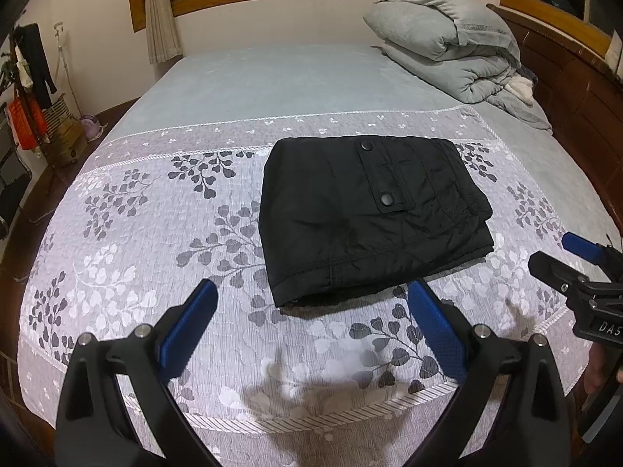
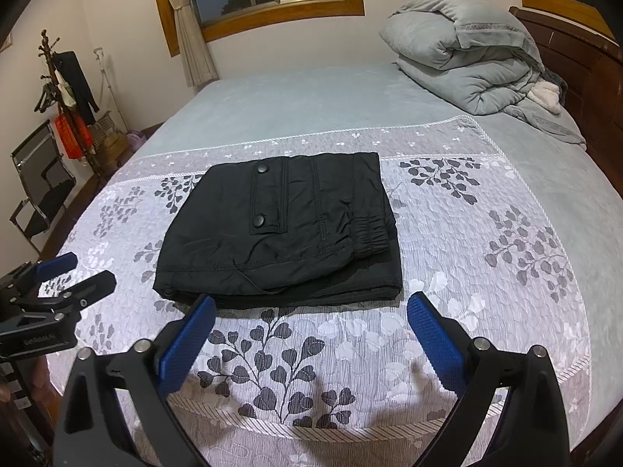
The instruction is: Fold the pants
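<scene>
The black pants (image 1: 370,214) lie folded in a neat square on the flowered cover of the bed (image 1: 128,257). My left gripper (image 1: 311,327) and right gripper (image 2: 311,330) both hang just in front of the pants, fingers wide apart, holding nothing. I think the fold is done, so I should pull both away slowly and not bump the pile.

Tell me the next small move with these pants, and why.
Probably just draw both grippers back: the black pants already lie as a compact folded stack on the bedspread, and the left gripper and right gripper are open, holding nothing.
</scene>
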`<action>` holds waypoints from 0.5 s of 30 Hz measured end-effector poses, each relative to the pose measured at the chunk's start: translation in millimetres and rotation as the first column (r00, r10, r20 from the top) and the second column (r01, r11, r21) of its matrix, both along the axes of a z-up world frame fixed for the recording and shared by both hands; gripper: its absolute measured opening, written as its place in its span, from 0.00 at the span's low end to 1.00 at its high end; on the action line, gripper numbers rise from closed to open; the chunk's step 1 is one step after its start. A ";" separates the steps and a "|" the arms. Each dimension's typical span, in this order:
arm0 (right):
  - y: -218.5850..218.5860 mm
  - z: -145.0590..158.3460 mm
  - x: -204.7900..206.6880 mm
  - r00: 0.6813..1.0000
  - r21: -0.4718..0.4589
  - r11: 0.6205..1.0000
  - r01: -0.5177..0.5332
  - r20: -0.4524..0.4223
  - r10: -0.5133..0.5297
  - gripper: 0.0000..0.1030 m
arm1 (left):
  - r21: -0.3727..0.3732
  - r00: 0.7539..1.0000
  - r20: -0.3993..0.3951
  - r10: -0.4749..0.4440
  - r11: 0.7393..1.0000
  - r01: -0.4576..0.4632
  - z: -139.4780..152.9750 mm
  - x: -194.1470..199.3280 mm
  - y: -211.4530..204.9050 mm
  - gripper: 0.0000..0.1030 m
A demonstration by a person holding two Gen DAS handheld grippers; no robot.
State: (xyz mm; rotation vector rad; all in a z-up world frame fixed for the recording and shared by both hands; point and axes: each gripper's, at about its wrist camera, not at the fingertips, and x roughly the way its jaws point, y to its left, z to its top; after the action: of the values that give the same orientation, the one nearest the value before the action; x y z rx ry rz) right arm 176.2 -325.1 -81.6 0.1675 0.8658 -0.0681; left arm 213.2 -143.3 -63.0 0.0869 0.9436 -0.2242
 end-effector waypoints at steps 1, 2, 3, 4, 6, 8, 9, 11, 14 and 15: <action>0.2 -0.4 0.1 1.000 0.000 1.000 -0.001 -0.001 0.001 0.96 | -0.009 1.000 0.000 -0.002 1.000 0.002 0.0 0.3 0.8 0.95; 0.0 -0.9 0.7 1.000 0.000 1.000 0.000 -0.003 0.000 0.96 | -0.017 1.000 0.005 -0.002 1.000 0.002 0.6 0.0 1.7 0.95; -0.5 -1.9 1.2 1.000 0.000 1.000 0.000 -0.006 0.000 0.96 | -0.017 1.000 0.010 -0.001 1.000 0.001 1.0 -0.5 1.8 0.95; -0.9 -2.8 1.4 1.000 0.000 1.000 0.001 -0.008 -0.001 0.96 | -0.015 1.000 0.015 -0.004 1.000 0.004 1.5 -1.0 1.8 0.95; -1.3 -4.5 1.8 1.000 0.001 1.000 0.002 -0.013 -0.002 0.96 | -0.011 1.000 0.021 -0.009 1.000 0.009 2.2 -1.4 0.9 0.95; -2.0 -5.8 1.9 1.000 0.002 1.000 0.003 -0.015 -0.003 0.96 | -0.004 1.000 0.025 -0.010 1.000 0.010 2.2 -1.0 0.2 0.95; -2.4 -6.0 2.0 1.000 0.003 1.000 0.003 -0.016 -0.003 0.96 | -0.003 1.000 0.024 -0.011 1.000 0.011 2.1 -0.6 0.2 0.95; -2.2 -6.0 2.3 1.000 0.003 1.000 0.005 -0.016 -0.005 0.96 | 0.002 1.000 0.017 -0.012 1.000 0.012 1.1 0.7 0.2 0.95; -2.6 -6.0 1.6 1.000 0.009 1.000 0.009 -0.014 -0.009 0.96 | 0.014 1.000 -0.003 -0.005 1.000 0.005 -2.3 3.2 0.1 0.95; -3.1 -5.8 1.5 1.000 0.010 1.000 0.012 -0.014 -0.012 0.96 | 0.011 1.000 -0.009 -0.003 1.000 0.004 -3.3 3.6 0.5 0.95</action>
State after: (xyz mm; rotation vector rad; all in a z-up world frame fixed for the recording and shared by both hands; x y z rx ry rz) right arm 177.7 -328.2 -87.5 0.1815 0.8790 -0.0761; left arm 216.8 -142.8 -66.2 0.0974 0.9540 -0.2229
